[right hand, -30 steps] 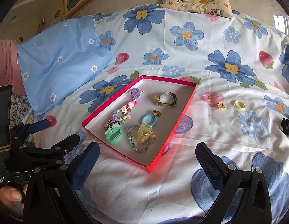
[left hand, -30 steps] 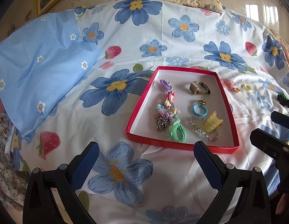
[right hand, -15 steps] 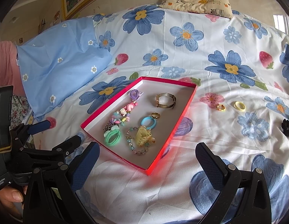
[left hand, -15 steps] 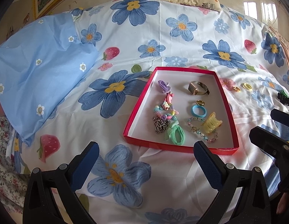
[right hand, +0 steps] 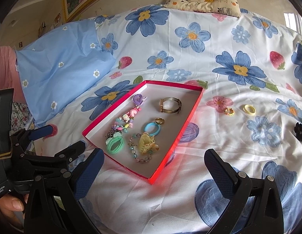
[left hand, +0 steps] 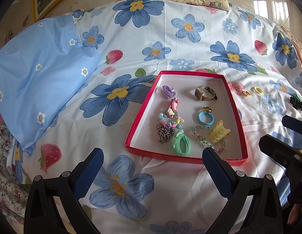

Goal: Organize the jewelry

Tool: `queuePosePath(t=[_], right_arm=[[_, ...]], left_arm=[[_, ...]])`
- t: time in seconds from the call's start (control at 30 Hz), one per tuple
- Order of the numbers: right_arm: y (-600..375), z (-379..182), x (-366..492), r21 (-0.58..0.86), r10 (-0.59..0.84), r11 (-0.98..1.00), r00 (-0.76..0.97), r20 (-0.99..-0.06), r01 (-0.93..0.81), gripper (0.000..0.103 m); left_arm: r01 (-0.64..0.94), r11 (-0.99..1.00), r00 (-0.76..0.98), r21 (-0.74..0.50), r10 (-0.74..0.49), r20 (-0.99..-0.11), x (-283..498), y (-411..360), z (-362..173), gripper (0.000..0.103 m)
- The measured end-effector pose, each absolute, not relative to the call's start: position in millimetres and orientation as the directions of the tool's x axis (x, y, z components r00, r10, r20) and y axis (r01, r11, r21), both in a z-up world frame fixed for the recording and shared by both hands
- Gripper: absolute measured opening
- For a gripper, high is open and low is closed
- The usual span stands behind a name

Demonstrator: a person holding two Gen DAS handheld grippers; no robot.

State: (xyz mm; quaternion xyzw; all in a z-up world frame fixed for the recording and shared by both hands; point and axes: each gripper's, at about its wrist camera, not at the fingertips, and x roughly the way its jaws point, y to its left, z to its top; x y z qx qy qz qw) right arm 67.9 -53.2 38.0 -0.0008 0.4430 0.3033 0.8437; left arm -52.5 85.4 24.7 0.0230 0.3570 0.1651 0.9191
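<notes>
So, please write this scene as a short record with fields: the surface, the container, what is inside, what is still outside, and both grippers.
surface: floral bedsheet
container: red box, open, no lid seen
inside: watch, gold ring, blue hair tie, green hair tie, yellow claw clip, bead bracelets
outside, right of box: small ring, yellow ring, black clip
left hand-held gripper: open, empty
right hand-held gripper: open, empty

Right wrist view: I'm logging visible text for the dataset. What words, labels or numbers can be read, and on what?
"Data Acquisition System": white print on the left tool's black body.
Panda cushion: dark lettering, too blurred to read.
Watch dial: too small to read.
</notes>
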Motion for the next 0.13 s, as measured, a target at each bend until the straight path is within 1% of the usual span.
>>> queuePosePath(t=[0.13], right_arm=[[-53.4,37.6,68.8,0.271,0.513,0.815,0.422,-0.747,-0.512,0.103]], left_arm=[[-0.286,0.945,0.687,0.16,0.318,-0.654,-49.3,84.3,24.9,0.102]])
